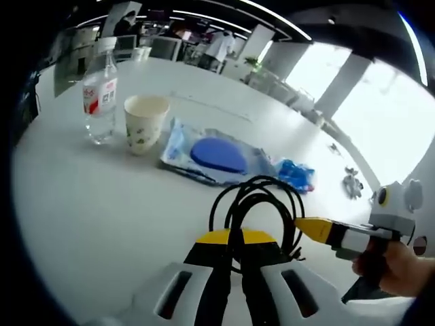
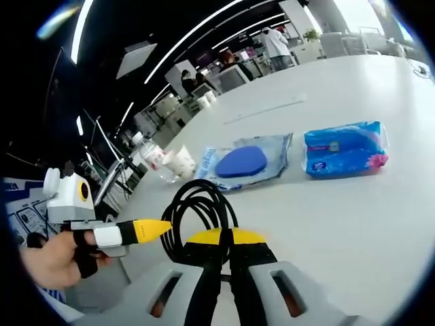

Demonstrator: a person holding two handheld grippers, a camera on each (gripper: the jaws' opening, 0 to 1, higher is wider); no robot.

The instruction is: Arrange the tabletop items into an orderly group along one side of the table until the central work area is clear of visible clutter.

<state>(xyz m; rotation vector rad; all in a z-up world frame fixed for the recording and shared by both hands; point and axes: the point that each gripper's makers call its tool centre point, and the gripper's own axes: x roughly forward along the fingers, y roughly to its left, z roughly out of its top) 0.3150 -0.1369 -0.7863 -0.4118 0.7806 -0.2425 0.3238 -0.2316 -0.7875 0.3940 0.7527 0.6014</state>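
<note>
I'm pinching the coiled black cable point(image 1: 257, 204) with both grippers
Left gripper point(image 1: 231, 248) and right gripper point(image 2: 224, 248) are clamping it on the white table point(image 1: 88, 204), near the blue pouch point(image 1: 217, 155), paper cup point(image 1: 145, 122) and water bottle point(image 1: 100, 92)

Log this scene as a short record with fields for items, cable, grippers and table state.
items: bottle, cup, clear pack with blue disc, blue pack
cable: black coil pinched by both grippers
left gripper: shut on the coil
right gripper: shut on the coil
table: white, items in a loose row
</note>
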